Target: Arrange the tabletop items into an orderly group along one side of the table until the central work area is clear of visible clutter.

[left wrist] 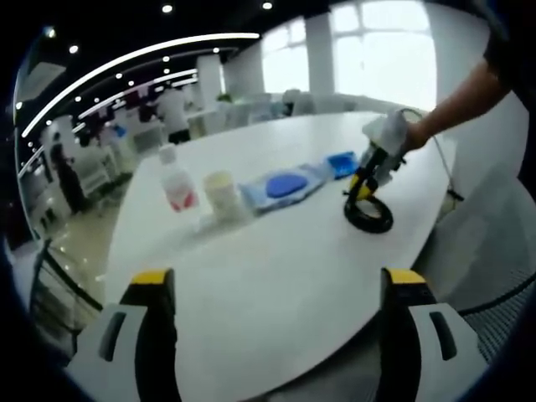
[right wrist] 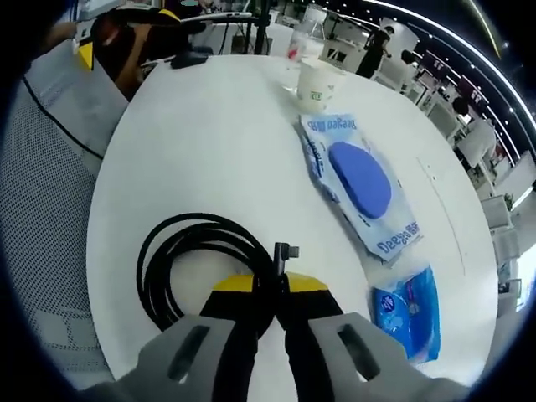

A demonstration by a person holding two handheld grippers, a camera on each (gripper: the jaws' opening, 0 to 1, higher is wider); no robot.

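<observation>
While the right tool (right wrist: pixel 280 289) pinches a coiled black cable (right wrist: pixel 188 260) at the rim of a round white worktop (right wrist: pixel 209 142), its yellow-tipped jaws are pressed together on the loop just below the cable's angled plug (right wrist: pixel 285 251). From the left gripper view, the same tool (left wrist: pixel 360 186) comes in from the right, held by a person's hand (left wrist: pixel 410 134), with the cable (left wrist: pixel 368 213) lying flat on the worktop (left wrist: pixel 276 268) beneath it.

Beyond the cable, four items lie in a loose row across the surface. Nearest is a small blue packet (right wrist: pixel 408 310), just beside a larger clear pouch with a round blue pad inside (right wrist: pixel 358 180). Past the pouch stands a pale paper cup (right wrist: pixel 316 85), and close behind it a clear plastic bottle with a red label (right wrist: pixel 303 42). In the left gripper view the row reads bottle (left wrist: pixel 177 186), cup (left wrist: pixel 222 194), pouch (left wrist: pixel 283 184) and small packet (left wrist: pixel 342 162), none of them touching the cable.

The left tool (left wrist: pixel 276 289) hovers at the worktop's near edge with its jaws spread wide and nothing between them. An open-plan office with ceiling light strips lies behind, with people standing in the distance.
</observation>
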